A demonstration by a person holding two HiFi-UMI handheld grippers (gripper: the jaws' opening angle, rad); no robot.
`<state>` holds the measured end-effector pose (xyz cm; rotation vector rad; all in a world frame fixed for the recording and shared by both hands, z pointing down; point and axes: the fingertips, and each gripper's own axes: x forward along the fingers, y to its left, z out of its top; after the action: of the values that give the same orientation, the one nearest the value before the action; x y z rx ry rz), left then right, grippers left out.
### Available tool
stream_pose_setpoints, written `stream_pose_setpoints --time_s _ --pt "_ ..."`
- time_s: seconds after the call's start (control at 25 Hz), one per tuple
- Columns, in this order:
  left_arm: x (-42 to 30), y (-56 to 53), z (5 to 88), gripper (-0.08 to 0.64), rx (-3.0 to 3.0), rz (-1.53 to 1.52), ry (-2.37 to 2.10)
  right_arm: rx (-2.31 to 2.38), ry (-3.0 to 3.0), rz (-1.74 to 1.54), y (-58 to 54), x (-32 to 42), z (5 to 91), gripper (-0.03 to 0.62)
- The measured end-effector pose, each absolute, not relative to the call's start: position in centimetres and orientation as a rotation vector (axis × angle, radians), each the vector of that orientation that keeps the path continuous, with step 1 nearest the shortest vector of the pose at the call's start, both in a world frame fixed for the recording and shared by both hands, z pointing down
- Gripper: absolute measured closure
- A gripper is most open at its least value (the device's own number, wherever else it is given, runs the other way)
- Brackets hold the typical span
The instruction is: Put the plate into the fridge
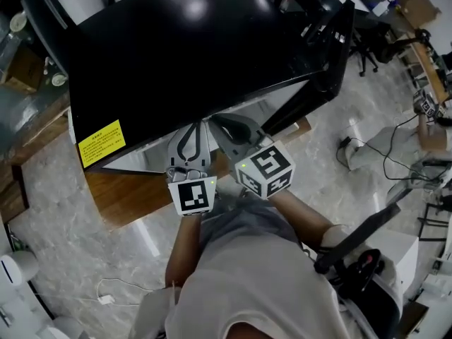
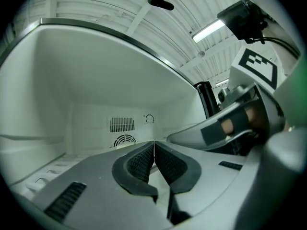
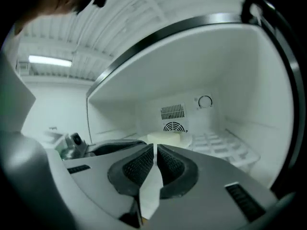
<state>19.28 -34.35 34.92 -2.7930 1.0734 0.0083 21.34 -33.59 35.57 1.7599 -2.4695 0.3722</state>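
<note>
The black fridge (image 1: pixel 191 48) stands open, its door (image 1: pixel 337 55) swung to the right. Both grippers reach into its white compartment (image 2: pixel 96 95) side by side. In the right gripper view a pale cream, flat plate (image 3: pixel 165 138) lies on the compartment floor near the back wall, below the round fan vent (image 3: pixel 173 127). My right gripper (image 3: pixel 155 150) is a short way in front of it, jaws together and nothing between them. My left gripper (image 2: pixel 154 145) is shut and empty too, pads touching. From above, the fridge top hides the tips of the left gripper (image 1: pixel 192 134) and right gripper (image 1: pixel 229 127).
A ribbed shelf floor (image 3: pixel 225 145) runs along the compartment's right side, with a dial (image 3: pixel 205 102) on the back wall. The fridge sits on a wooden platform (image 1: pixel 134 189) and bears a yellow label (image 1: pixel 101 143). A black chair (image 1: pixel 367 239) stands at right, a cable (image 1: pixel 106 299) on the floor.
</note>
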Motion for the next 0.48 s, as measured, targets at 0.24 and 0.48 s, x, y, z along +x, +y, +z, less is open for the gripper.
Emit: stream_pose_setpoints --time_s 0.24,0.48 --pt "18.8 -34.1 34.6 0.538 -2.861 0.046 1.087 1.828 -2.352 0.156 -34.2 21.2 35.2 0.555" --pt "17.1 -32.7 35.1 0.538 -2.938 0.052 1.135 1.887 -2.325 0.053 -32.2 20.7 34.3 0.572"
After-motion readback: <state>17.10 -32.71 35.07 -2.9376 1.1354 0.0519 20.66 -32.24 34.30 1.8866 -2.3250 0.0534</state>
